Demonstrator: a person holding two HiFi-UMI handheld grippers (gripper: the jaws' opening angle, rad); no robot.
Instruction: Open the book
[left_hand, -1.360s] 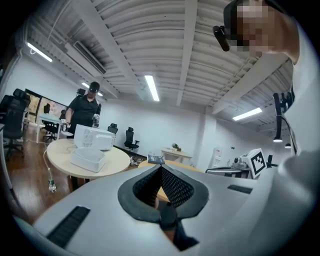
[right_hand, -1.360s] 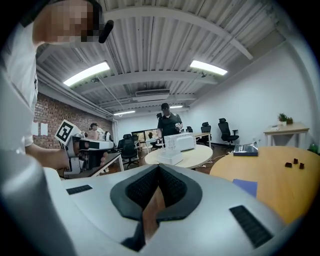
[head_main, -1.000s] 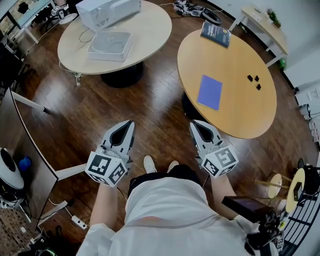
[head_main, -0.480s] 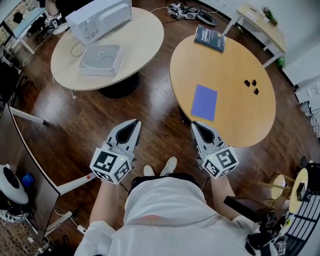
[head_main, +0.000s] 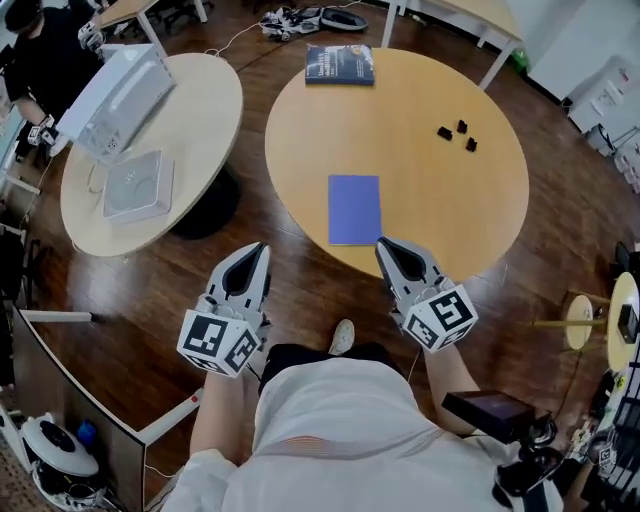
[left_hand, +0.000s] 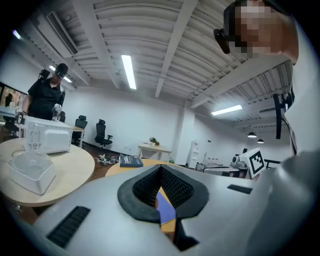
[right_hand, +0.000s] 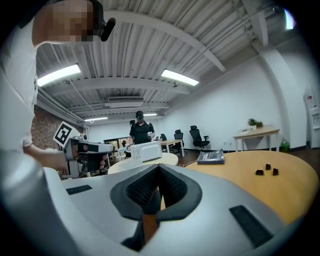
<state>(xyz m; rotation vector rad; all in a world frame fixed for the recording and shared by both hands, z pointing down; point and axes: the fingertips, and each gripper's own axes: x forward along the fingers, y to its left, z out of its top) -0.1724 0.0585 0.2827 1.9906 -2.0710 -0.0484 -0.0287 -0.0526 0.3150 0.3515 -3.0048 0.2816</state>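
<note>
Since the earlier frames the scene had swung in the head view: the round table had come to the centre and closer to the person, while both grippers kept much the same places low in the view. The purple book lay closed and flat near the table's near edge, just ahead of the gap between the two grippers. The left gripper was held over the wooden floor, short of the table edge and to the left of the book. Its jaws were together with nothing between them, as the left gripper view showed. The right gripper pointed at the table's near edge, its tip just beside the book's near right corner in the head view. Whether it touched the book could not be told. Its jaws were likewise pressed together and empty. A dark blue book lay closed at the far edge of the same table, and three small black pieces sat to the right, well apart from both books. A second round table at the left carried a white appliance and a flat white box.
</note>
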